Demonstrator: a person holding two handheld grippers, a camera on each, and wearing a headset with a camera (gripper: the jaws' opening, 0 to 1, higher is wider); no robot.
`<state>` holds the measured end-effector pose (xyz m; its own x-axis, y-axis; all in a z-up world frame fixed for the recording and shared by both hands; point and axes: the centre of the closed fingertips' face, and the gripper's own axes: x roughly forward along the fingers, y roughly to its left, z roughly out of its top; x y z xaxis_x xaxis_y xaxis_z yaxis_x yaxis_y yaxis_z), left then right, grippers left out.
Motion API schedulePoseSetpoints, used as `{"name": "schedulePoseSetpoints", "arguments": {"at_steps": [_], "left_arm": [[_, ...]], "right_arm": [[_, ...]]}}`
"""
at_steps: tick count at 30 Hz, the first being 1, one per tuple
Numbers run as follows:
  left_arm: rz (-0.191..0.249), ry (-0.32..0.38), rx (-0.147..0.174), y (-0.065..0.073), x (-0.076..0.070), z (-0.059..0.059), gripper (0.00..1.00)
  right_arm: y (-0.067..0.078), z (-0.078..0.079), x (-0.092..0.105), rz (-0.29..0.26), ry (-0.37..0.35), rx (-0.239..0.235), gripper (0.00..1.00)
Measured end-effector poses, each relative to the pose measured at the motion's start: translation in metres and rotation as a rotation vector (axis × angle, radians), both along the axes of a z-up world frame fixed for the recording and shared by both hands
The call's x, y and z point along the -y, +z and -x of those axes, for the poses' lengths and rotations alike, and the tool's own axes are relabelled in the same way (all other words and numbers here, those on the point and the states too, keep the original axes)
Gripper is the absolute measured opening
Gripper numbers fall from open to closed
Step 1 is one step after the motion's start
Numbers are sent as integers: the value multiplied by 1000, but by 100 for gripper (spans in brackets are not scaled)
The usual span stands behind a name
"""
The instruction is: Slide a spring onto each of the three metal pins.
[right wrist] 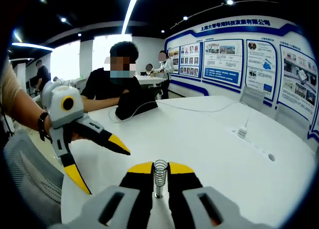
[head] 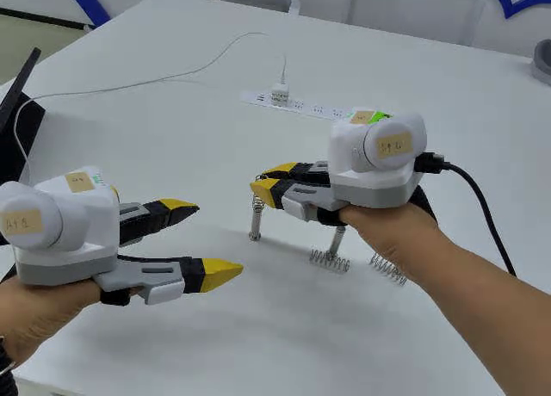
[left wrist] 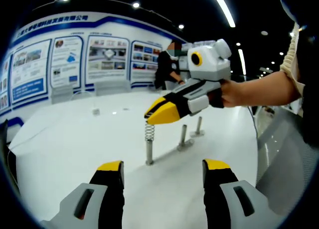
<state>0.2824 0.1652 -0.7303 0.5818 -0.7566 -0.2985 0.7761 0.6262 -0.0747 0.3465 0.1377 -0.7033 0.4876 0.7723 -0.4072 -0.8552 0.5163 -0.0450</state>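
Head view: two coiled springs [head: 330, 259] [head: 387, 269] loose on white bench [head: 129, 155]; left gripper [head: 217, 238] jaws wide apart. Left gripper view: three upright metal pins [left wrist: 149, 152] [left wrist: 183, 138] [left wrist: 199, 125], nearest wearing one spring [left wrist: 149, 131]. Right gripper view: right gripper [right wrist: 160, 164] jaws flanking that spring, grip unclear.

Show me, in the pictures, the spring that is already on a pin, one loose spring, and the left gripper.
Spring on the pin [right wrist: 159, 171]: right gripper view, its middle coils.
Loose spring [head: 330, 259]: head view, middle of its coils.
Left gripper [head: 219, 238]: head view, midway between its fingertips.
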Motion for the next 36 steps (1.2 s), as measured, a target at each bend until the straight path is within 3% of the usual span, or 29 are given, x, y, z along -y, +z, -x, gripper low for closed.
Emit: {"name": "schedulePoseSetpoints", "arguments": {"at_steps": [19,36], "left_arm": [[-9,-1,-5,-1,-1,-1,64],[-15,0,-13,-4,1,-1,63]], "right_arm": [[-19,-1,-1,8,-15,-21,11],[-39,0,1,51,-22,-41,12]]}}
